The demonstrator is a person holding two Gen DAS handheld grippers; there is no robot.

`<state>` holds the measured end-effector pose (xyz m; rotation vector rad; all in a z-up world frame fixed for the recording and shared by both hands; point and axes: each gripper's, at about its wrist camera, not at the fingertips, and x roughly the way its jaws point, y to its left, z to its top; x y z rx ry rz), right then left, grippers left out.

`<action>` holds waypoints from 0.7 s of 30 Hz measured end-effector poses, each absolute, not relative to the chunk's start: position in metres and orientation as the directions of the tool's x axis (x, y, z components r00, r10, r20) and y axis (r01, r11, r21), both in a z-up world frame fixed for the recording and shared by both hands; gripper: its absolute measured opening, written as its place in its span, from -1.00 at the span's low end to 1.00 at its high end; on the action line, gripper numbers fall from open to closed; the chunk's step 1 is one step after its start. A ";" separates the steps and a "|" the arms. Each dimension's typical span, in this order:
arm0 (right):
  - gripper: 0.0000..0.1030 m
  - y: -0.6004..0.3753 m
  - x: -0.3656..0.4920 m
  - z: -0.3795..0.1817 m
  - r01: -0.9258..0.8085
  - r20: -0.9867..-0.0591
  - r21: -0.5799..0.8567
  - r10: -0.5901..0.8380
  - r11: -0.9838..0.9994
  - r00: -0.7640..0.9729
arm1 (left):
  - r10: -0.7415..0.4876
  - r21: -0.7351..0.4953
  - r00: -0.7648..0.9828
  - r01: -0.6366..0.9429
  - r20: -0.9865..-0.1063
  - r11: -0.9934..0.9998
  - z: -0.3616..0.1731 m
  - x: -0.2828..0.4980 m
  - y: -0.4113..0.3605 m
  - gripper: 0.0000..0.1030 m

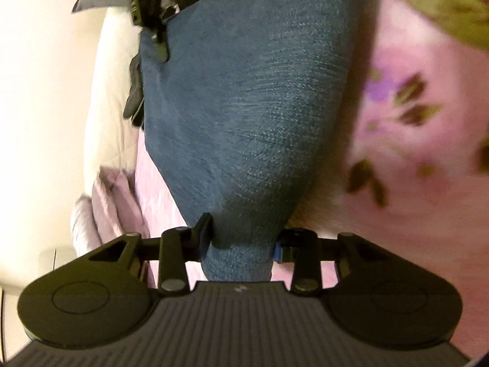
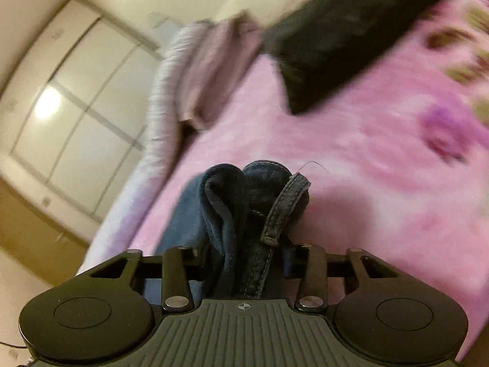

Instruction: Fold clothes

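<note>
A pair of blue jeans (image 1: 244,107) hangs stretched above a pink flowered bedspread (image 1: 421,107). My left gripper (image 1: 241,241) is shut on one end of the jeans. My right gripper (image 1: 152,46) shows at the top left of the left wrist view, gripping the far end. In the right wrist view my right gripper (image 2: 244,260) is shut on bunched jeans (image 2: 241,208), with a belt loop (image 2: 284,208) sticking up between the fingers.
The pink bedspread (image 2: 351,159) covers the bed. A dark garment (image 2: 345,36) lies on it at the far side. A folded lilac blanket (image 2: 207,73) sits at the bed's edge. A white wardrobe (image 2: 70,101) stands to the left.
</note>
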<state>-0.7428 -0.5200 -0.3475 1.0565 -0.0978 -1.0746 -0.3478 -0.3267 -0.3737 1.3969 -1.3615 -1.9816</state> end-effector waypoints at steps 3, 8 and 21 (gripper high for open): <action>-0.29 -0.545 -0.710 -0.335 0.644 -0.383 0.746 -0.682 0.170 0.623 | -0.763 0.846 -0.369 -0.165 -0.530 -0.508 -0.361 -0.328 -0.296 -0.38; -0.29 -0.600 -0.597 -0.336 0.500 -0.351 0.761 -0.386 0.414 0.853 | -0.802 0.815 -0.159 -0.036 -0.575 -0.578 -0.331 -0.285 -0.208 -0.39; 0.17 -0.579 -0.332 -0.327 0.350 -0.641 0.516 0.081 0.781 0.763 | -0.715 0.679 0.027 0.343 -0.698 -0.649 -0.328 -0.270 -0.110 -0.30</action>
